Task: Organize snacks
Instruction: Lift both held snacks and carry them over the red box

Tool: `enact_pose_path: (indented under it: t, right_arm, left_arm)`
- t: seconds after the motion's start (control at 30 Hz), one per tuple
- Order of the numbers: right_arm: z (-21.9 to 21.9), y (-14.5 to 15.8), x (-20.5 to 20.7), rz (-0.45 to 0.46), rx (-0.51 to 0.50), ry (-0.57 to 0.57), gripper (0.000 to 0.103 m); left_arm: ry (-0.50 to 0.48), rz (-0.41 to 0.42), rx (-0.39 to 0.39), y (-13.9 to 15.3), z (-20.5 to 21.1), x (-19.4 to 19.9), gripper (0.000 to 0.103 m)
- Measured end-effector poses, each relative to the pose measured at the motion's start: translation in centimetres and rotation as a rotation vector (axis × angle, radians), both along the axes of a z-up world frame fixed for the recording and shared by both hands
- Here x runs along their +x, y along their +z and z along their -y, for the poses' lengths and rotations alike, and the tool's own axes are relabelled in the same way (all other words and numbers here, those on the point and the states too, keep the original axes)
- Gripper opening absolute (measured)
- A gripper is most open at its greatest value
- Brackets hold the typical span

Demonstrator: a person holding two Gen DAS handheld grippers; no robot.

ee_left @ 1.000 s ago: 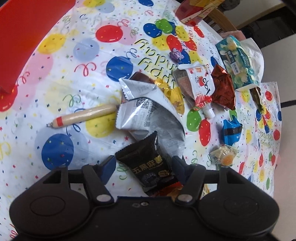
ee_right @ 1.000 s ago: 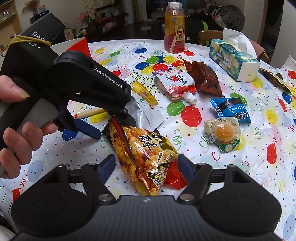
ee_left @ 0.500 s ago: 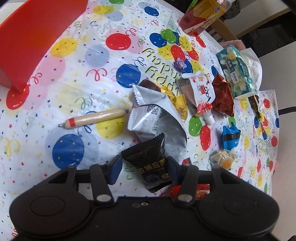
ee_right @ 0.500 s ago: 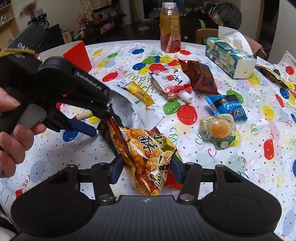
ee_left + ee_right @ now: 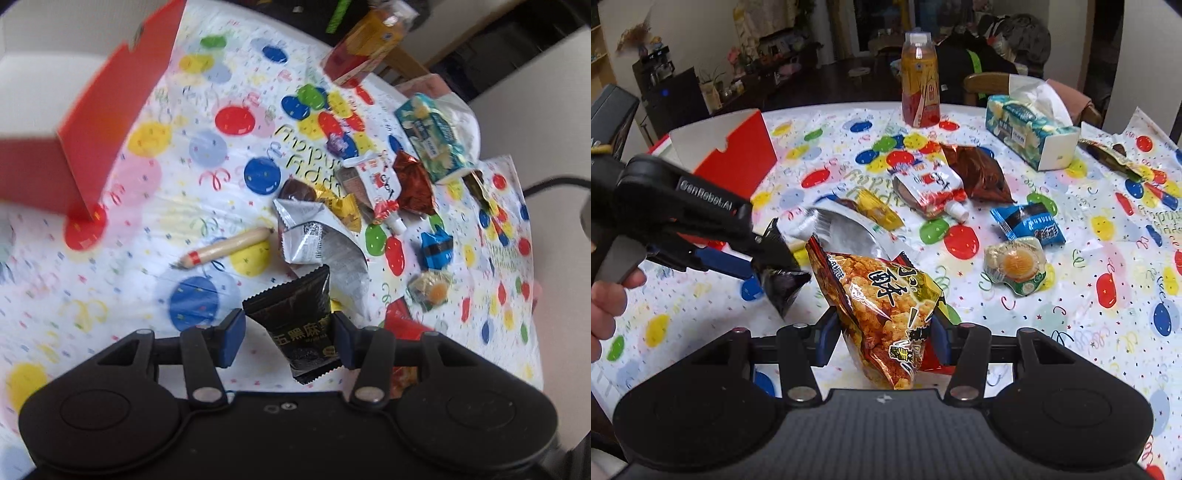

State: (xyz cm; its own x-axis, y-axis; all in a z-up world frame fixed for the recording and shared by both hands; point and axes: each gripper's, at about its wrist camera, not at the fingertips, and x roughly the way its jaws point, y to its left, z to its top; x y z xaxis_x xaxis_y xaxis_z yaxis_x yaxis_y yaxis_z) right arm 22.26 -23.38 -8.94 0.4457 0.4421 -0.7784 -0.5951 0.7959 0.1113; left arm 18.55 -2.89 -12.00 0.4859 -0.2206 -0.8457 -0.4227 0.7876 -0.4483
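Black crimped sesame packet (image 5: 301, 321), gold lettering, lifted.

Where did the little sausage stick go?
In the left wrist view the sausage stick lies on the balloon tablecloth, left of the silver wrapper and down-right of the red box.

Black snack packet (image 5: 300, 325) between the left gripper (image 5: 286, 341) fingers (image 5: 232, 334) — above the balloon-print tablecloth (image 5: 110, 280)
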Motion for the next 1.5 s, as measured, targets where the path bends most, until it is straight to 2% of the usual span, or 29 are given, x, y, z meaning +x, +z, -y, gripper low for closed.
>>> enact_pose_path:
  t: [0.17, 0.47, 0.8, 1.2, 1.5]
  right_arm:
    - [-2.2, 1.9, -1.5, 0.014, 0.015, -0.017, 0.050]
    - [-7.7, 4.4, -4.1, 0.056, 0.033, 0.007, 0.050]
    - [-14.7, 7.3, -4.6, 0.117, 0.072, 0.081, 0.050]
    - [-25.3, 9.1, -3.8, 0.190, 0.080, 0.237, 0.050]
    - [-33.2, 7.3, -2.7, 0.228, 0.025, 0.359, 0.050]
  left_arm:
    - [-0.055, 0.049, 0.038, 2.1, -1.6, -1.7, 0.049]
    - [-0.123, 0.129, 0.152, 5.5, -5.0, -4.4, 0.049]
    - [-0.100, 0.183, 0.281, 9.3, -11.2, -6.6, 0.049]
    - [-0.035, 0.130, 0.406, 11.3, -20.3, -6.3, 0.050]
    - [-0.048, 0.049, 0.528, 10.9, -25.4, -4.2, 0.050]
